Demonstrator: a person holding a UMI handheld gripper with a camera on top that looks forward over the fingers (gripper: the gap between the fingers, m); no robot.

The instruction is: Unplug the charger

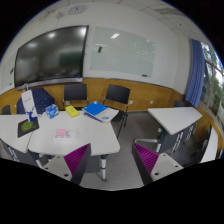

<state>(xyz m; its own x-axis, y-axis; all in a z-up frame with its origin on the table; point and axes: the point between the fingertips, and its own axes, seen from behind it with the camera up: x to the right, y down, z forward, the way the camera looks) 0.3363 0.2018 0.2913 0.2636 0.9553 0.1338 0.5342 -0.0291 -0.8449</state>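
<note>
My gripper [112,165] is open, its two magenta pads [76,157] spread wide with only bare floor between them. It is held high and well back from the furniture. I cannot make out a charger or a plug anywhere. Ahead and left of the fingers stands a white table [62,135] with small things on top: a blue box [95,111], a yellow item [72,111] and a blue-and-white object [27,126].
Black chairs [117,96] stand behind the white table. A second white table [176,120] is to the right. A dark screen [50,57] and a whiteboard [120,52] hang on the far wall. Grey floor [130,130] runs between the tables.
</note>
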